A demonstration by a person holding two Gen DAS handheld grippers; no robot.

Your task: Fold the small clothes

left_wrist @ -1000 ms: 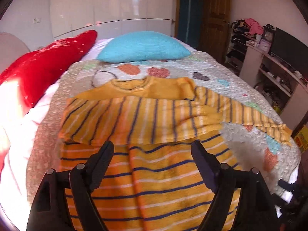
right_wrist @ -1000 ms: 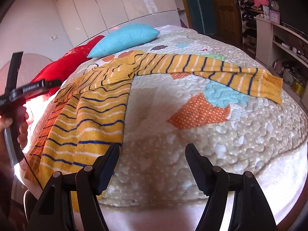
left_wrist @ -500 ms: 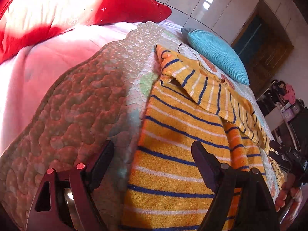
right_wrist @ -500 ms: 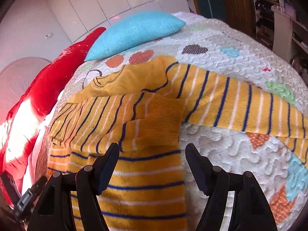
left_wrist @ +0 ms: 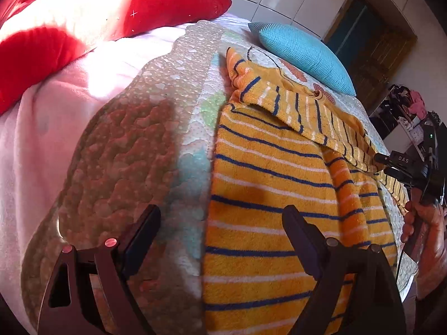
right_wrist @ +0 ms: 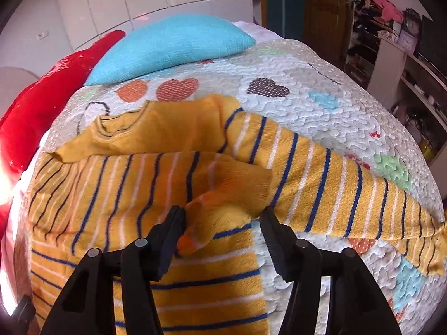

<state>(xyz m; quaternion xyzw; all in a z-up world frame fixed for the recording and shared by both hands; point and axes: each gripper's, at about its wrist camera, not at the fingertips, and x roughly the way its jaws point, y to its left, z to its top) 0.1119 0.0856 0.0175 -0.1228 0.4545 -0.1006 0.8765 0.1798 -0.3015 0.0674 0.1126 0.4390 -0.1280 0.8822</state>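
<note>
A yellow sweater [left_wrist: 265,195] with blue and white stripes lies flat on the quilted bedspread [left_wrist: 125,153]. One sleeve [right_wrist: 139,184] is folded across the chest. The other sleeve [right_wrist: 335,189] stretches out to the right. My right gripper [right_wrist: 222,215] hovers over the folded sleeve's cuff [right_wrist: 232,195]. Its jaws are closing with the cuff between them, and the pads do not clamp it. My left gripper [left_wrist: 219,217] is at the sweater's left side edge, which runs between its jaws. Those jaws are opening and grip nothing.
A blue pillow [right_wrist: 173,47] and a red pillow [left_wrist: 83,22] lie at the head of the bed. Pink sheet shows left of the quilt. Shelves with clutter [right_wrist: 405,69] and a wooden door [right_wrist: 324,8] stand to the right. A hand [left_wrist: 421,223] holds the right gripper.
The left gripper swung from the sweater's lower middle to its left edge and rolled. The right gripper moved from bare quilt to over the folded sleeve's cuff, and its jaws narrowed.
</note>
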